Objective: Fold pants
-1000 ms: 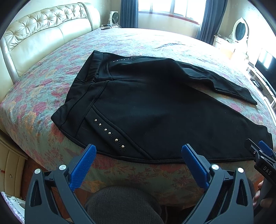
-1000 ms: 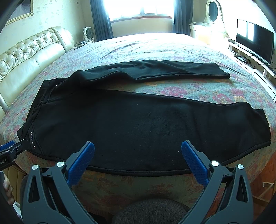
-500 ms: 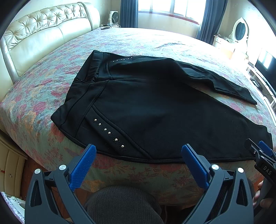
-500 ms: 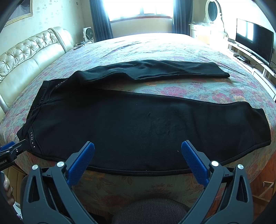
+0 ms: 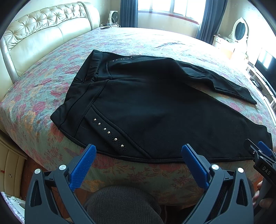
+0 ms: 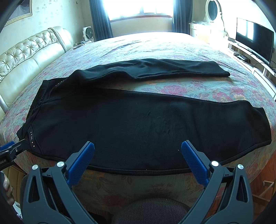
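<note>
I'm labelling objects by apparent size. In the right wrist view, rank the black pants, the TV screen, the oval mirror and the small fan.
Largest to smallest as they look:
1. black pants
2. TV screen
3. oval mirror
4. small fan
Mirror and fan look close.

The pants [image 6: 138,124] are plain black, with a diagonal row of small silver studs [image 5: 108,132] ringed by tiny dark beads near the waist. The bedspread [image 6: 189,86] beneath carries a faded floral print: pink and red roses with orange blooms on a muted green-grey ground. The tufted headboard [image 5: 43,32] is glossy cream. The curtains [image 6: 100,19] are dark navy. The left gripper [image 5: 138,165] and the right gripper [image 6: 138,163] have dark slate-grey frames, silver rivets and bright blue textured fingertip pads [image 6: 195,165]. The television screen [image 6: 253,39] is black.
</note>
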{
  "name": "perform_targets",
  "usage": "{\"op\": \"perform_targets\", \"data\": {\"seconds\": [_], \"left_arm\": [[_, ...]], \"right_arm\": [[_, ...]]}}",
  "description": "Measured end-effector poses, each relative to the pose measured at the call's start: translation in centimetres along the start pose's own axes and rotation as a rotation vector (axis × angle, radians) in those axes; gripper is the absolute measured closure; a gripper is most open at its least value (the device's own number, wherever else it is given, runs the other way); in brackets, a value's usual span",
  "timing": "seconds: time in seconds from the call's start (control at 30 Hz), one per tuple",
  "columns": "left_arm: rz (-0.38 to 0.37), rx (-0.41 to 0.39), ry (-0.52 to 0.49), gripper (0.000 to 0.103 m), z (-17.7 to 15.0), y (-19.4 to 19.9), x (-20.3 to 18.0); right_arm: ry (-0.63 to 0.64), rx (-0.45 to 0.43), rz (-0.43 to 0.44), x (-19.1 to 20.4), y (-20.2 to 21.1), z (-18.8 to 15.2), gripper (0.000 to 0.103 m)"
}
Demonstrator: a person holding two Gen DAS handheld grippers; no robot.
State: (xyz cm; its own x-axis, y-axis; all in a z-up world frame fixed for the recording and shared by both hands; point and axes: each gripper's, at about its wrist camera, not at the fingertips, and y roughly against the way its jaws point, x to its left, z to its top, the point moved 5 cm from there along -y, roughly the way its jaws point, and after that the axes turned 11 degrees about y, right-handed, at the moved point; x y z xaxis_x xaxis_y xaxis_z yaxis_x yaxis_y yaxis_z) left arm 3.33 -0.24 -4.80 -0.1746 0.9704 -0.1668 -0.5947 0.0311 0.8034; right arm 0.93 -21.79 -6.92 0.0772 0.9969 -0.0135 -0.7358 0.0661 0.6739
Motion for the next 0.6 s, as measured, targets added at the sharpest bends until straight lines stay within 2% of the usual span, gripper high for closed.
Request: {"op": "perform_targets", "data": {"seconds": [0.6], "left_arm": [[-0.007, 0.016, -0.021, 0.004, -0.09, -0.36, -0.5]], "right_arm": [[-0.017, 0.011, 0.026, -0.04, -0.68, 0.27, 0.002]]}}
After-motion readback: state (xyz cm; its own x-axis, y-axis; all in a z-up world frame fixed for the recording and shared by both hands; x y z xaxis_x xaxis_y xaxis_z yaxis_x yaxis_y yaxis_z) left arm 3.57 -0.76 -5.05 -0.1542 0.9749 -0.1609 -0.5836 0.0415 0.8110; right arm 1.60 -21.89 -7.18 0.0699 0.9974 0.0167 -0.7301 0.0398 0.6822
